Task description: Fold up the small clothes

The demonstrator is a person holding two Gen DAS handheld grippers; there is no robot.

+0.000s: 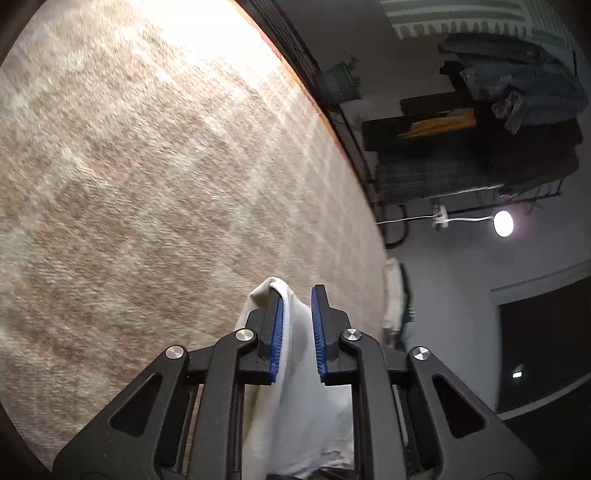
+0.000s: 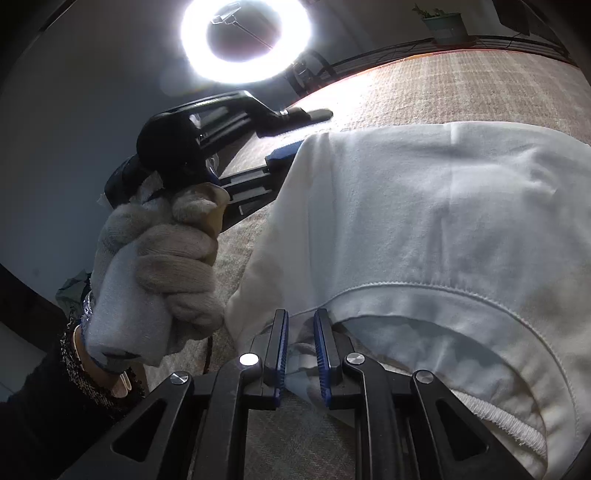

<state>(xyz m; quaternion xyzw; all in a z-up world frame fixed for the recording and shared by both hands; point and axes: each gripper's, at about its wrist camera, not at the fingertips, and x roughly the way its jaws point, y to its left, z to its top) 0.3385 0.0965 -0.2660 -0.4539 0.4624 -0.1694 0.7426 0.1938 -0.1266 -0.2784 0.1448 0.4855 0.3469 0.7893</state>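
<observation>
In the left wrist view, the left gripper [image 1: 297,295] sits at 6 o'clock with its blue-padded jaws a little apart. White cloth [image 1: 295,387] hangs in the gap and drapes over the left finger [image 1: 273,317]; it lies against that pad, while a slit of space shows beside the right one, so the jaws are not pressed onto it and whether they truly hold it I cannot tell. Past the tips, a woven beige mat [image 1: 147,166] fills the frame from 7 to 12 o'clock. At 1 to 2 o'clock stands a rack [image 1: 480,147] stacked with dark clothes, with a plant pot [image 1: 341,79] at 1 o'clock and a lamp [image 1: 503,223] at 3 o'clock.

In the right wrist view, the right gripper [image 2: 300,325] is at 6 o'clock, jaws narrowly parted around a bunched edge of the cloth [image 2: 424,221]; how firmly they pinch is unclear. The garment spreads from there toward 3 o'clock over the mat [image 2: 461,85], its stitched hem [image 2: 424,284] curving across. At 9 o'clock a gloved hand [image 2: 159,266] grips the other gripper [image 2: 291,133], whose lower blue pad meets the cloth's far corner at 11 o'clock. A ring light [image 2: 245,40] glares at 12 o'clock, the pot [image 2: 443,24] at 1 o'clock.
</observation>
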